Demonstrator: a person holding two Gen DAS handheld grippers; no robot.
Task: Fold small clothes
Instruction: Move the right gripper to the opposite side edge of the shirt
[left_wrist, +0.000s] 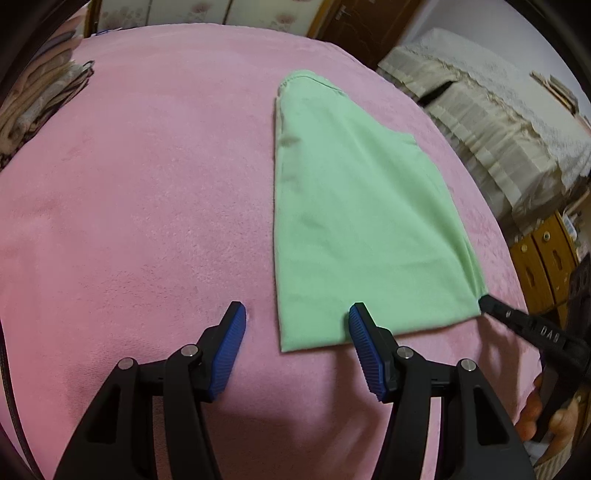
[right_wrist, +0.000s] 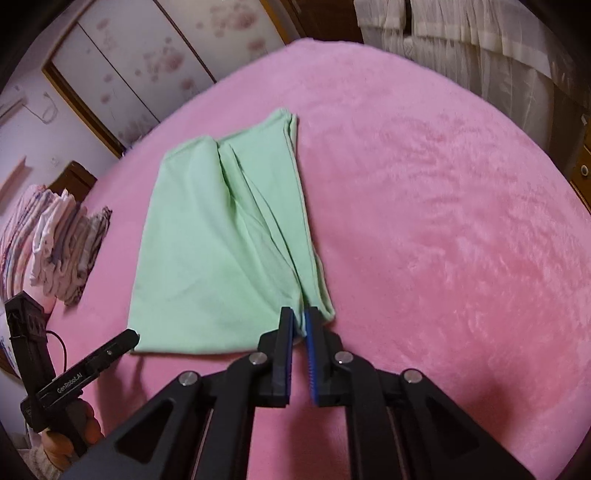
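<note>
A light green garment (left_wrist: 354, 221) lies folded lengthwise on the pink blanket (left_wrist: 147, 203), narrow end far away. My left gripper (left_wrist: 297, 314) is open, its jaws standing either side of the garment's near left corner, just above the blanket. My right gripper (right_wrist: 300, 317) is shut on the garment's (right_wrist: 221, 229) near right corner, where the cloth bunches into folds. The right gripper also shows in the left wrist view (left_wrist: 487, 304) at the garment's near right corner. The left gripper's finger shows in the right wrist view (right_wrist: 125, 341) beside the near left corner.
A stack of folded clothes (right_wrist: 59, 236) sits on the blanket's left edge. A covered piece of furniture (left_wrist: 498, 122) and a wooden cabinet (left_wrist: 543, 258) stand beyond the bed's right side. Sliding floral doors (right_wrist: 140, 66) are at the back.
</note>
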